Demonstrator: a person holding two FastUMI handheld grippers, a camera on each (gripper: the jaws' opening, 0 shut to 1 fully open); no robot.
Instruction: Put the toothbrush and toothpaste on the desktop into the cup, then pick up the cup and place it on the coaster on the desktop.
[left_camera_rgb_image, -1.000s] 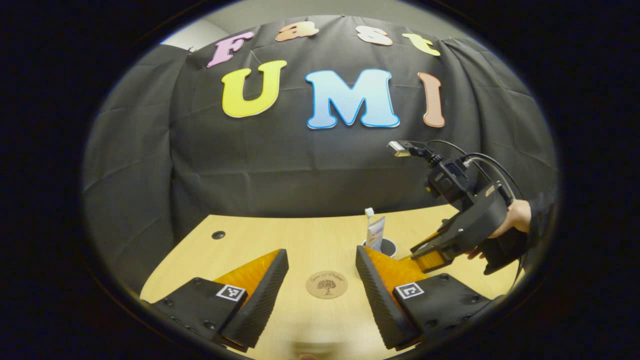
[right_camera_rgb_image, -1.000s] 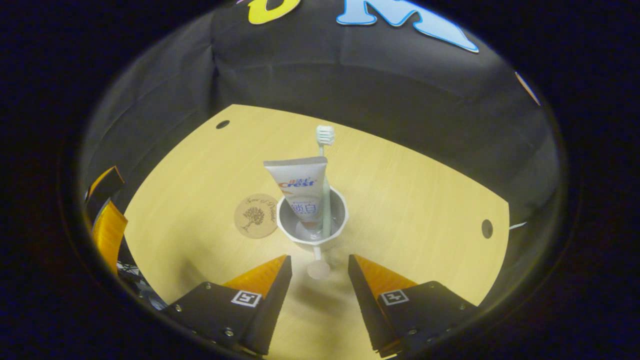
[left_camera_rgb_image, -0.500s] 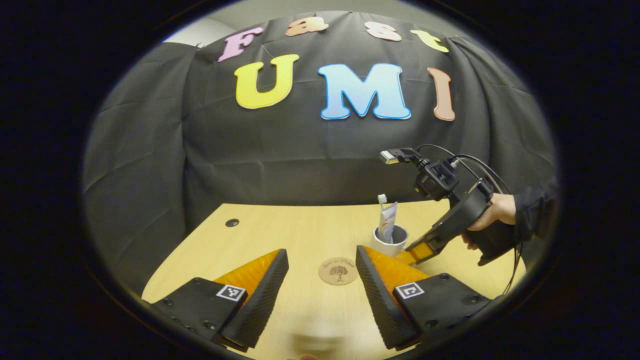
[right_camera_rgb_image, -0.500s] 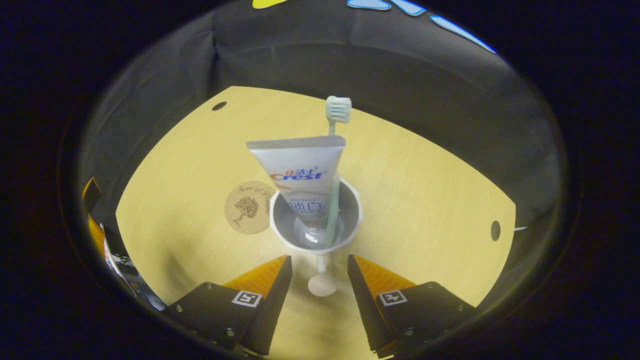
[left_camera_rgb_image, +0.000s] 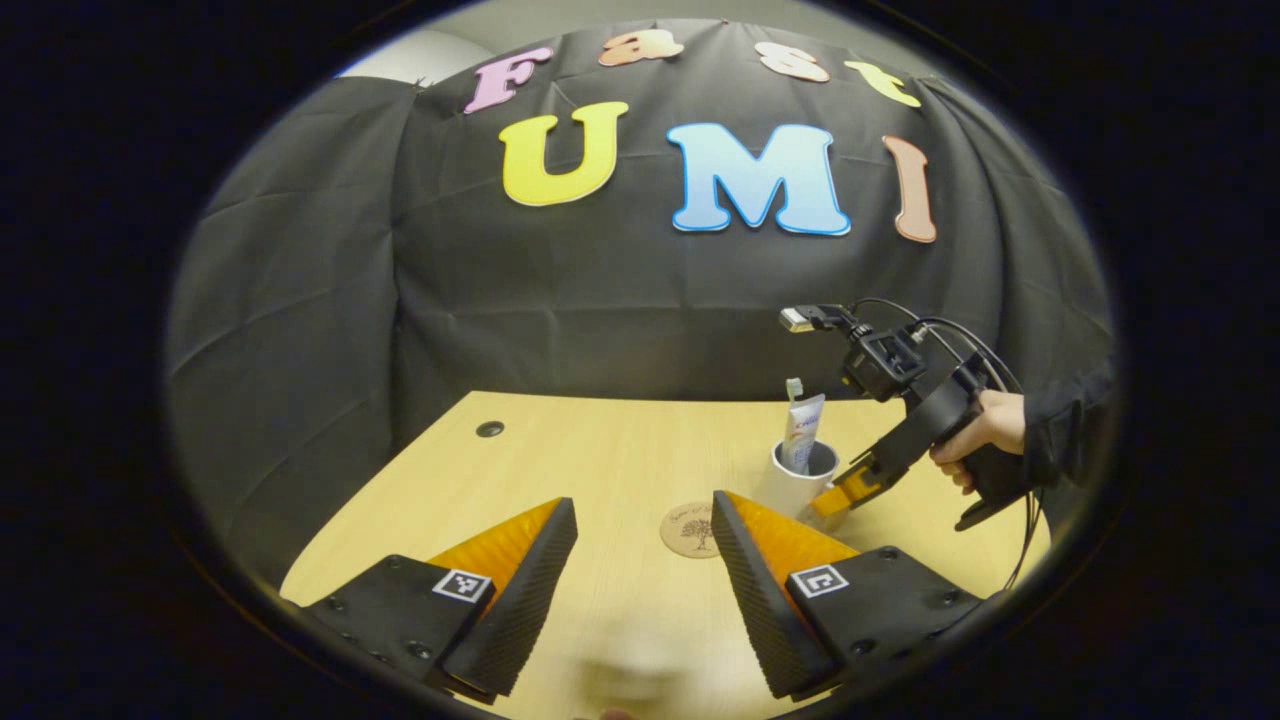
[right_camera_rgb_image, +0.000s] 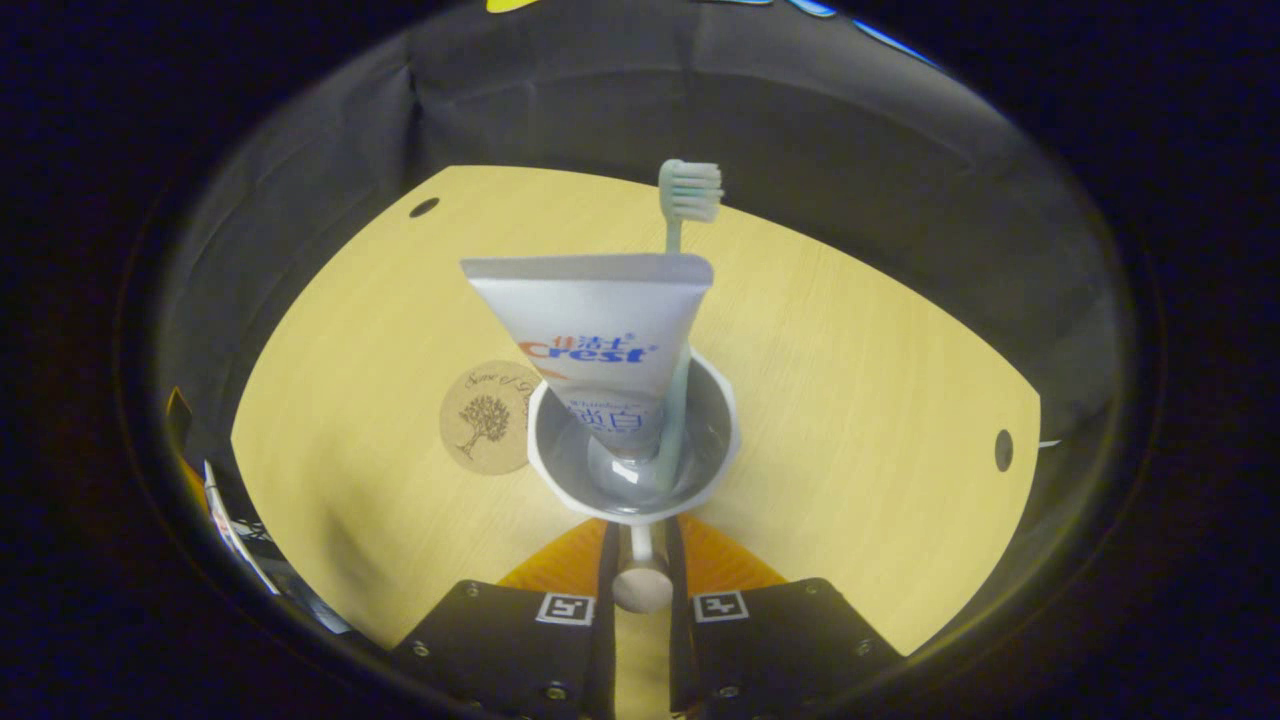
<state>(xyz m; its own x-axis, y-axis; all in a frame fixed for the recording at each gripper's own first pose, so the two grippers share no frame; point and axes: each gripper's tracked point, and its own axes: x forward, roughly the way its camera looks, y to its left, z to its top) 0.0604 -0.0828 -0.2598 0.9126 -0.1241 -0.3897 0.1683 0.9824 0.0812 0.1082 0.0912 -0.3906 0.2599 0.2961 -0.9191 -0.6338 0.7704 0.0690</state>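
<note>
On the pale wooden surface (right_camera_rgb_image: 850, 400) stands the white round cup (right_camera_rgb_image: 632, 500), already holding the white toothpaste tube (right_camera_rgb_image: 600, 330) and the pale green toothbrush (right_camera_rgb_image: 685, 250), both upright. We judge the lift comes next. In the right gripper view, the right gripper (right_camera_rgb_image: 640, 575) has its jaws drawn in on the cup's stubby handle (right_camera_rgb_image: 640, 585), which points straight back at them. The round cork coaster (right_camera_rgb_image: 485, 417) lies just left of the cup, so the carry goes left. The left gripper (left_camera_rgb_image: 640, 570) hovers near the coaster, jaws wide and holding nothing.
</note>
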